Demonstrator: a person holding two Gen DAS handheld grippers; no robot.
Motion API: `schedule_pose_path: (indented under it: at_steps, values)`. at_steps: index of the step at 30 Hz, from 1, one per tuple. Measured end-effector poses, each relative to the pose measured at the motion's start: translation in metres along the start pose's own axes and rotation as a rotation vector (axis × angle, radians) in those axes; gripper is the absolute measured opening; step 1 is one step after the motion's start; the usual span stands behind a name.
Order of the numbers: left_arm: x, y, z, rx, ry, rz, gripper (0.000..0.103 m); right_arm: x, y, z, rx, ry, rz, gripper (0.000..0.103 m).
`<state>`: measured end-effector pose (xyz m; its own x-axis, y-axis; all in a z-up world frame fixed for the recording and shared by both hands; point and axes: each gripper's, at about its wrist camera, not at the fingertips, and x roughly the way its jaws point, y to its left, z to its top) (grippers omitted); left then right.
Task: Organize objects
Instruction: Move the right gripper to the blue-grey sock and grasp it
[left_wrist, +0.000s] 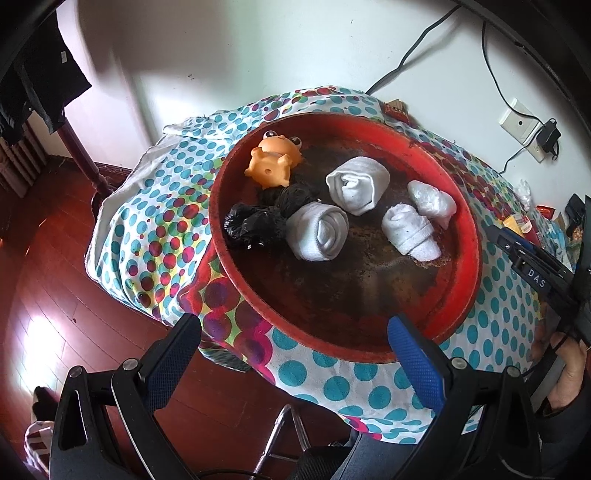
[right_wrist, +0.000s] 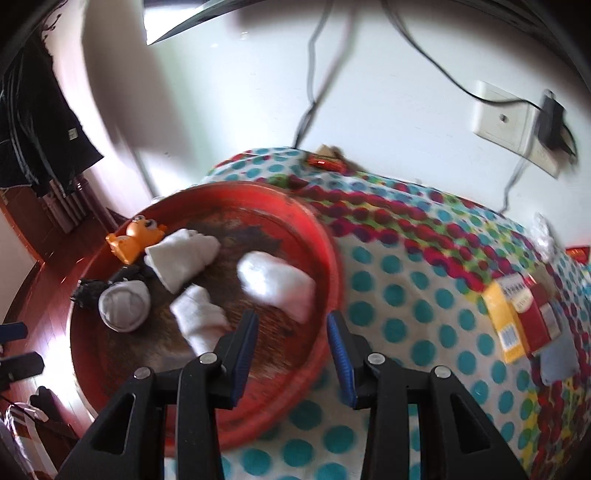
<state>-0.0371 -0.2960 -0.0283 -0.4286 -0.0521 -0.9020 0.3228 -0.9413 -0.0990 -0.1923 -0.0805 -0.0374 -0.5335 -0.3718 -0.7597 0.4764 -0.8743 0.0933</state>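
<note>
Four rolled white socks (right_wrist: 275, 282) in red tray (right_wrist: 325, 236), just ahead of empty, part-open right gripper (right_wrist: 291, 325); "DAS" readable on its body.

Near half of red basin (left_wrist: 466, 236): bare, I can pass. Far half: rolled socks (left_wrist: 357, 184), black bundles (left_wrist: 258, 221), orange toy (left_wrist: 275, 160). Right worktop: cartons (right_wrist: 517, 317) obstruct.

A wall socket (right_wrist: 506, 122) with a black adapter (right_wrist: 552, 123) plugged in.
</note>
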Motion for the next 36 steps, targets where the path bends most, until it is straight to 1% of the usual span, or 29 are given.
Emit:
schedule_pose_path:
  at_steps: [3, 6, 9, 12, 15, 18, 22, 25, 28, 29, 30, 31, 36]
  values:
    - [0.003, -0.008, -0.001, 0.022, 0.006, 0.001, 0.101, -0.012, -0.035, -0.012, 0.046, -0.008, -0.044, 0.039]
    - [0.006, -0.016, -0.003, 0.043, 0.014, 0.005, 0.101, -0.024, -0.074, -0.025, 0.071, -0.018, -0.140, 0.039]
    - [0.008, -0.022, -0.004, 0.059, 0.018, 0.006, 0.101, -0.038, -0.117, -0.039, 0.108, -0.016, -0.214, 0.039]
    - [0.011, -0.029, -0.006, 0.077, 0.022, 0.011, 0.101, -0.058, -0.159, -0.050, 0.166, -0.036, -0.252, 0.039]
    - [0.014, -0.037, -0.008, 0.096, 0.026, 0.019, 0.101, -0.075, -0.193, -0.059, 0.206, -0.056, -0.295, 0.040]
    - [0.017, -0.046, -0.010, 0.118, 0.029, 0.021, 0.101, -0.079, -0.219, -0.064, 0.232, -0.053, -0.313, 0.040]
    - [0.020, -0.057, -0.013, 0.150, 0.038, 0.021, 0.101, -0.070, -0.236, -0.068, 0.227, -0.031, -0.309, 0.040]
    - [0.023, -0.067, -0.014, 0.166, 0.038, 0.037, 0.101, -0.057, -0.242, -0.067, 0.208, -0.010, -0.300, 0.040]
    - [0.025, -0.081, -0.014, 0.184, 0.062, 0.014, 0.101, -0.045, -0.244, -0.061, 0.187, 0.002, -0.293, 0.041]
    - [0.025, -0.085, -0.014, 0.188, 0.064, 0.006, 0.101, -0.042, -0.245, -0.059, 0.181, 0.004, -0.291, 0.043]
    - [0.025, -0.092, -0.014, 0.197, 0.068, -0.002, 0.101, -0.038, -0.246, -0.057, 0.175, 0.006, -0.287, 0.046]
    - [0.024, -0.098, -0.014, 0.208, 0.069, -0.004, 0.101, -0.035, -0.246, -0.056, 0.171, 0.007, -0.280, 0.047]
    - [0.026, -0.138, -0.012, 0.279, 0.065, -0.007, 0.101, -0.019, -0.250, -0.054, 0.155, 0.014, -0.260, 0.047]
